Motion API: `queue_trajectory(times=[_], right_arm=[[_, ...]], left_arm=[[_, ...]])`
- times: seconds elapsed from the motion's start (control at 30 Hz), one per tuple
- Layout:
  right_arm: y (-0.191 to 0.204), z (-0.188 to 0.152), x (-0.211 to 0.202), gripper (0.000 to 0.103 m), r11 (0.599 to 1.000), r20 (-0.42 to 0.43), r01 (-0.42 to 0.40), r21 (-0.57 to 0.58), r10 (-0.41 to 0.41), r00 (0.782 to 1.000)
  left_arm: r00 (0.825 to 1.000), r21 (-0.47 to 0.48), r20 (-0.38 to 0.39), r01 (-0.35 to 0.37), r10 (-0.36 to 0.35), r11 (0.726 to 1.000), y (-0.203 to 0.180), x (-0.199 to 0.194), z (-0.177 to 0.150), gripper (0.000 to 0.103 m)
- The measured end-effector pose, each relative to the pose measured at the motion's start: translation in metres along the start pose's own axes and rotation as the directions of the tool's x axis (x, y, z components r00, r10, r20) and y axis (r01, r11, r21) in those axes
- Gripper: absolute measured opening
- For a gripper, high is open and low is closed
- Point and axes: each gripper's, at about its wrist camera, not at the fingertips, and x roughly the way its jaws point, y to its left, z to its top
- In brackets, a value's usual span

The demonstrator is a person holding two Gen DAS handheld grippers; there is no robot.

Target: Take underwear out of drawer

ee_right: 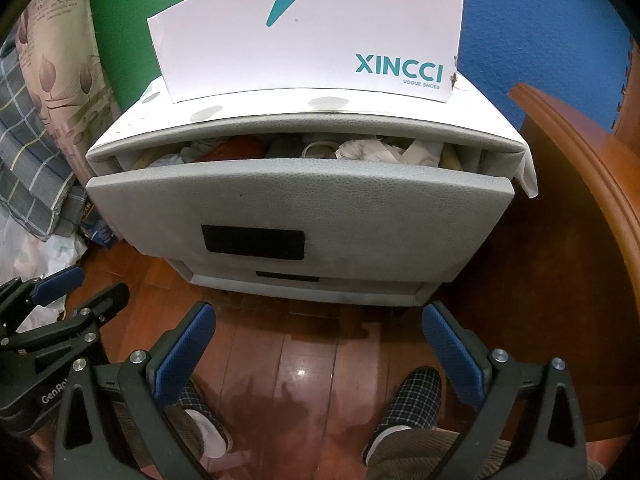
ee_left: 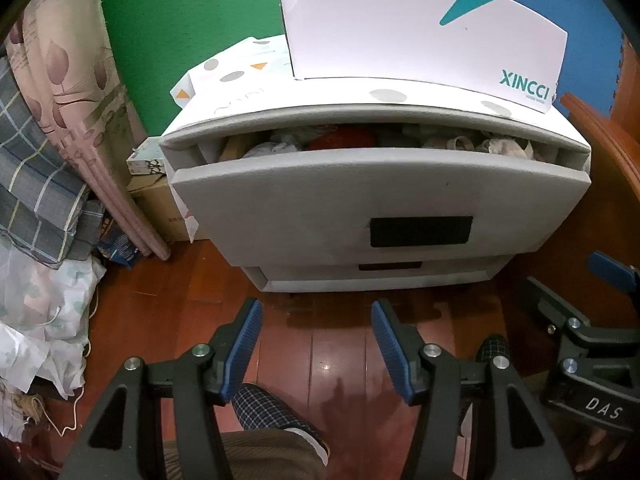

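Observation:
A grey nightstand stands ahead with its top drawer (ee_left: 360, 196) (ee_right: 296, 204) pulled partly out. Crumpled underwear and other clothes (ee_left: 492, 146) (ee_right: 368, 152) fill it, white and grey with a red piece (ee_left: 344, 138) (ee_right: 236, 148). My left gripper (ee_left: 316, 312) is open and empty, held above the floor short of the drawer front. My right gripper (ee_right: 318, 316) is open and empty, also short of the drawer; it shows at the right edge of the left wrist view (ee_left: 572, 280).
A white XINCCI shoe box (ee_left: 420, 36) (ee_right: 308, 36) sits on the nightstand. A lower drawer (ee_right: 304, 280) is closed. Folded bedding (ee_left: 48, 152) and cardboard boxes (ee_left: 156, 196) crowd the left. A wooden furniture edge (ee_right: 580, 200) stands at the right. My slippered feet (ee_right: 404, 404) are on the wooden floor.

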Motion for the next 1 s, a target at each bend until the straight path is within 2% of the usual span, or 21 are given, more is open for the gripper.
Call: queue_trajectory(times=[1.0], right_arm=[[-0.0015, 0.0003, 0.0008, 0.102, 1.000, -0.002, 0.000, 0.008, 0.000, 1.000]], left_arm=[[1.000, -0.006, -0.014, -0.011, 0.011, 1.000, 0.0009, 0.0029, -0.0033, 0.058]])
